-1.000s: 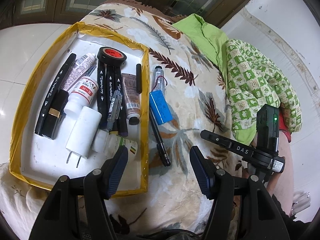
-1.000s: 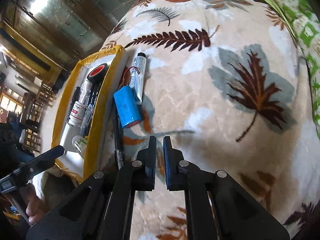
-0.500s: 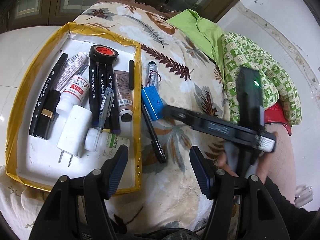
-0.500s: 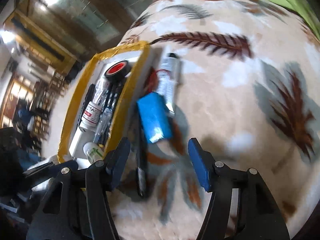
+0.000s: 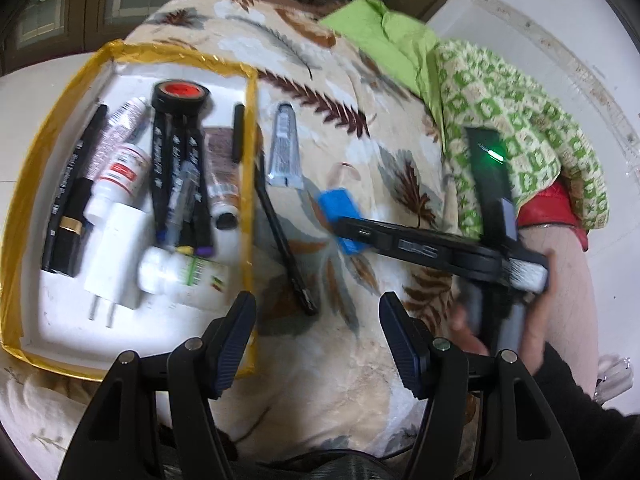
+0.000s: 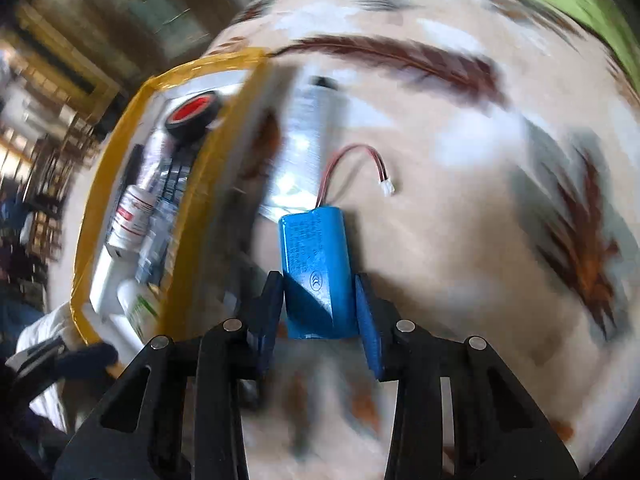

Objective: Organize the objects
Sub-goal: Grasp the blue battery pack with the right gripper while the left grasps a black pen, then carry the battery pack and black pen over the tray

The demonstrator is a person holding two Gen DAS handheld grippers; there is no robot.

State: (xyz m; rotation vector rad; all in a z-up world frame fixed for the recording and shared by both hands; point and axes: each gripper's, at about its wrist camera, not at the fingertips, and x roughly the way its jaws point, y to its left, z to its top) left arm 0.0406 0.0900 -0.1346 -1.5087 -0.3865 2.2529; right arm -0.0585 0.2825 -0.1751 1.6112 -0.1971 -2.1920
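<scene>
Battery: I see a blue battery pack [image 6: 316,276], shrink-wrapped and faintly printed, its red-and-white lead ending in a small white plug.
Place: on the leaf-print blanket [image 6: 460,240], just beside the yellow-rimmed tray [image 6: 188,208], outside it.
Right gripper [image 6: 320,308]: my jaws are closing, both pads against the pack's near end.
Left gripper [image 5: 316,336]: wide, nothing between its fingers.
</scene>
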